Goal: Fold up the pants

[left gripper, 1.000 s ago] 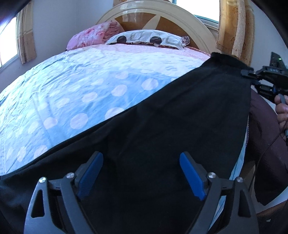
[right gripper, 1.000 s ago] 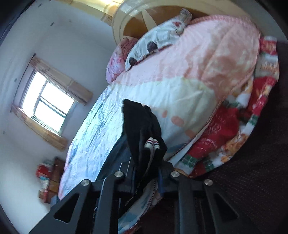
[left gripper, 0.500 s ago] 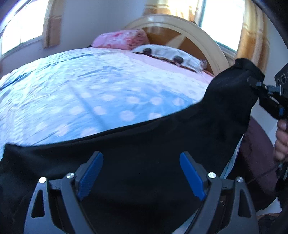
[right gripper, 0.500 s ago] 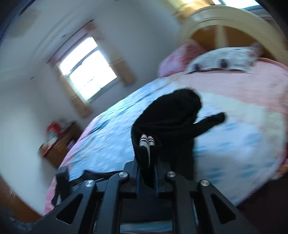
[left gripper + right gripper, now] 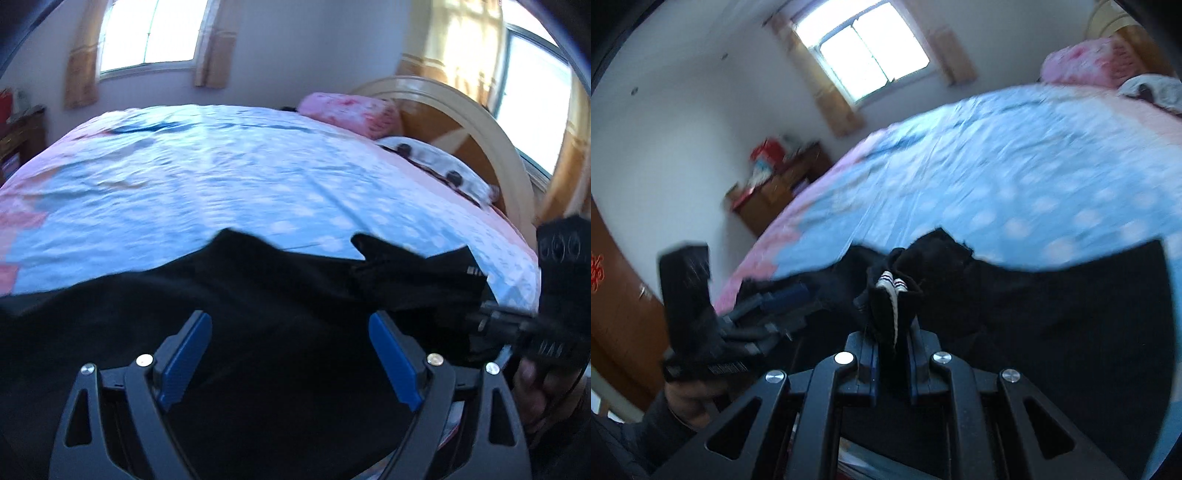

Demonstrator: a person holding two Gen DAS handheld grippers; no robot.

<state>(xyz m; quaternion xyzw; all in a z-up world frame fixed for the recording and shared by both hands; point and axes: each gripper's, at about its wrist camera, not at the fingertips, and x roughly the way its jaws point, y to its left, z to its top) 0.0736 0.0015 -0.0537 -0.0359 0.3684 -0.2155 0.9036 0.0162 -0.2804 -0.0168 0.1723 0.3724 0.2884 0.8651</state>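
Observation:
The black pants (image 5: 258, 317) lie across the near edge of the bed, partly folded over on themselves. My left gripper (image 5: 290, 350) is open just above the black cloth, holding nothing. My right gripper (image 5: 894, 347) is shut on a bunched end of the pants (image 5: 1052, 295) with a small striped label (image 5: 892, 286). It holds this end over the spread cloth. In the left wrist view the right gripper (image 5: 491, 319) shows at the right edge with cloth in it. The left gripper (image 5: 768, 306) shows at the left of the right wrist view.
The bed has a blue dotted sheet (image 5: 229, 173) with pink edges. A pink pillow (image 5: 351, 114) and a white patterned pillow (image 5: 443, 173) lie by the curved wooden headboard (image 5: 476, 125). A wooden cabinet (image 5: 775, 192) stands under the window (image 5: 868, 48).
My right gripper has swung left with the pants end, carrying it over the spread cloth toward my left gripper. The left gripper stays open and has turned its view left.

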